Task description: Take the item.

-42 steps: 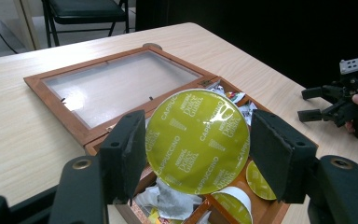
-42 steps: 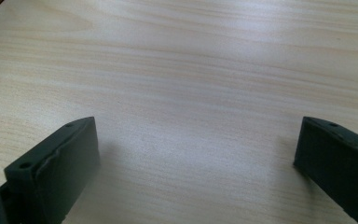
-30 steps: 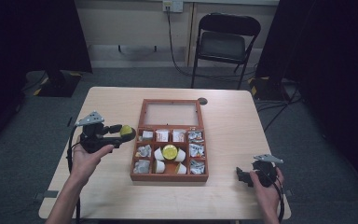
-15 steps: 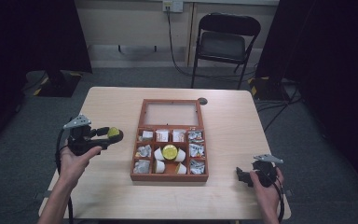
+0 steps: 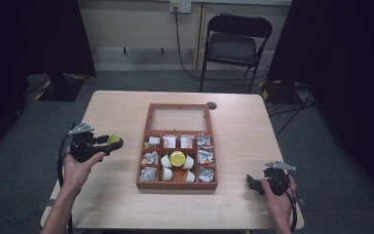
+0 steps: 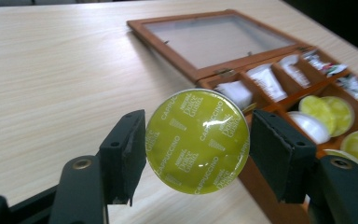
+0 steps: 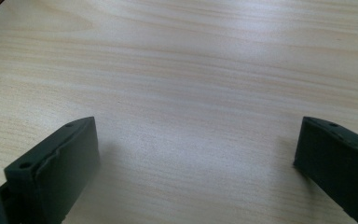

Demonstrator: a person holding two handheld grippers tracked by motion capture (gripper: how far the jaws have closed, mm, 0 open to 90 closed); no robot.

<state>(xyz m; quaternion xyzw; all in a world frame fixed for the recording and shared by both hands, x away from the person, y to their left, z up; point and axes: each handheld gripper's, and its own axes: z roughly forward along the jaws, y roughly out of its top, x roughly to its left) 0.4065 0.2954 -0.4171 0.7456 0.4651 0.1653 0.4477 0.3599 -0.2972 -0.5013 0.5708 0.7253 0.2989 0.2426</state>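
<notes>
Your left gripper (image 5: pixel 113 142) holds a coffee capsule (image 6: pixel 197 141) between its jaws, clamped across the rim so that the yellow-green foil lid faces the camera in the left gripper view. In the high view the capsule (image 5: pixel 113 140) sits above the worktop (image 5: pixel 253 126) at 9 o'clock from the wooden box (image 5: pixel 177 184), well apart from its left wall.

Handling, as judged from these views:
- The capsule looks light, with a thin plastic shell that should stay fairly stiff at the rim and give more along the cup wall.
- The foil lid is glossy and probably punctures easily. Keep the jaw pads off it.
- Grip on opposite points of the rim, as now. Use modest pressure, because the round edge could roll or slip out.

Your right gripper (image 5: pixel 254 184) rests at 4 o'clock from the box, near the worktop's near edge. Its jaws stand wide apart with bare wood between them.

The worktop is pale wood laminate, smooth, flat and likely low in friction. The box lies open with its glazed lid (image 6: pixel 219 39) folded back at 12 o'clock. Its compartments hold sachets and more capsules (image 5: pixel 177 158). Beyond the worktop stand grey carpet, a folding chair (image 5: pixel 233 46) and dark curtains.
</notes>
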